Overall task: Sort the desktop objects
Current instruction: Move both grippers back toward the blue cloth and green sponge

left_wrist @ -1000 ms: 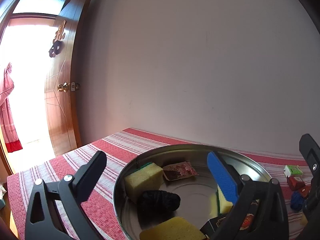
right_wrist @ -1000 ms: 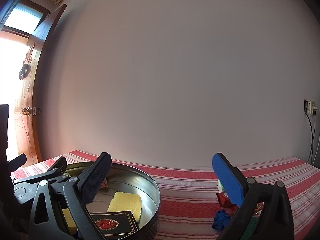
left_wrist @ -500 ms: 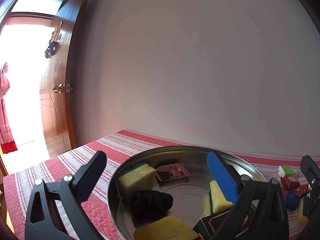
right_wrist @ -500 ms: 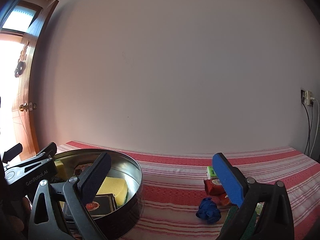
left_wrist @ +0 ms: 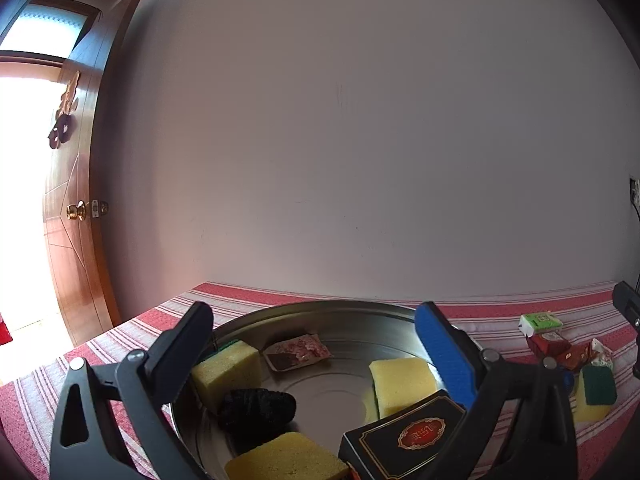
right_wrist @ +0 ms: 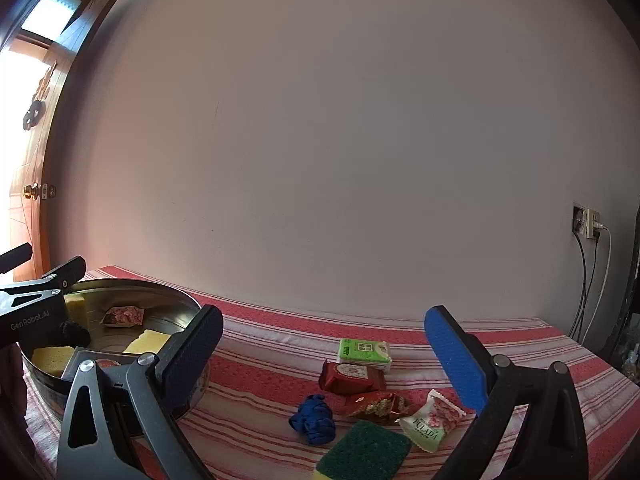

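The left gripper (left_wrist: 320, 344) hangs over the near side of a round metal pan (left_wrist: 344, 312), its fingers spread wide with nothing between them. Closest inside the pan lie a yellow sponge (left_wrist: 286, 460) and a black box (left_wrist: 404, 434) with a red emblem, the box leaning on a second sponge (left_wrist: 402, 378). A black bundle (left_wrist: 256, 402) sits just left of centre, a third sponge (left_wrist: 226, 368) with a green underside stands behind it, and a pink-patterned packet (left_wrist: 298, 350) lies toward the far wall of the pan.

The right gripper (right_wrist: 324, 354) is held above the red striped cloth (right_wrist: 280, 344) to the right of the pan, its fingers likewise wide apart and empty. Nearest it a green scouring pad (right_wrist: 366, 452) lies flat, with a blue bundle (right_wrist: 314, 418) to its left and a white snack packet (right_wrist: 432, 420) to its right. Behind these come a red patterned wrapper (right_wrist: 376, 402), a dark red packet (right_wrist: 352, 376) and, farthest, a green tissue pack (right_wrist: 364, 350), all close together on the cloth. Beyond stands a plain wall, with a wooden door (left_wrist: 76, 216) at the left and a socket (right_wrist: 586, 224) with cables at the right.
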`<state>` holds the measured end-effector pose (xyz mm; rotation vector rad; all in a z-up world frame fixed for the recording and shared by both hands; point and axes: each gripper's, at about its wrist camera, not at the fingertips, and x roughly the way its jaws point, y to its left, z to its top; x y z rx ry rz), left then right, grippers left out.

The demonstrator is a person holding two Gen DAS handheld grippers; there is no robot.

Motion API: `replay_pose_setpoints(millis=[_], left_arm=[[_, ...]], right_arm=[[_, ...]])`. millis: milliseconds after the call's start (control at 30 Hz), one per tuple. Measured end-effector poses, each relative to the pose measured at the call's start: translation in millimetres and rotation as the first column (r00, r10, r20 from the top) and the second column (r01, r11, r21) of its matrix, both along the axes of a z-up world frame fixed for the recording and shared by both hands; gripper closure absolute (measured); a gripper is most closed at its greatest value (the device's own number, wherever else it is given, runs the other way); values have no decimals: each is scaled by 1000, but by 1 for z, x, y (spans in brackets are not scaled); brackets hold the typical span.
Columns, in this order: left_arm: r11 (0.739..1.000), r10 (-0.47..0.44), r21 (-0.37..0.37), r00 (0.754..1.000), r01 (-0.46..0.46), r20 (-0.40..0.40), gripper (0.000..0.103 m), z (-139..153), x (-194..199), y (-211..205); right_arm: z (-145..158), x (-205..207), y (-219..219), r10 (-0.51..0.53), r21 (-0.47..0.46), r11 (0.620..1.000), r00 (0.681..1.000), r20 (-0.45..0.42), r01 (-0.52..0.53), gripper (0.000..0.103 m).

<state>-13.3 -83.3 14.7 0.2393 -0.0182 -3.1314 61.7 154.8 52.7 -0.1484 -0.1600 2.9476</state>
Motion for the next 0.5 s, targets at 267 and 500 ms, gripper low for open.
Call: replay_pose_setpoints(millis=[267, 500], left_arm=[[1000, -11, 16, 1000, 11, 26, 1, -2, -1, 2], [995, -81, -51, 997, 82, 15, 1, 0, 11, 38]], right_arm=[[-3, -3, 40, -78, 26, 997, 997, 3, 78, 1], [0, 1, 87, -173, -45, 984, 985, 4, 173, 1]])
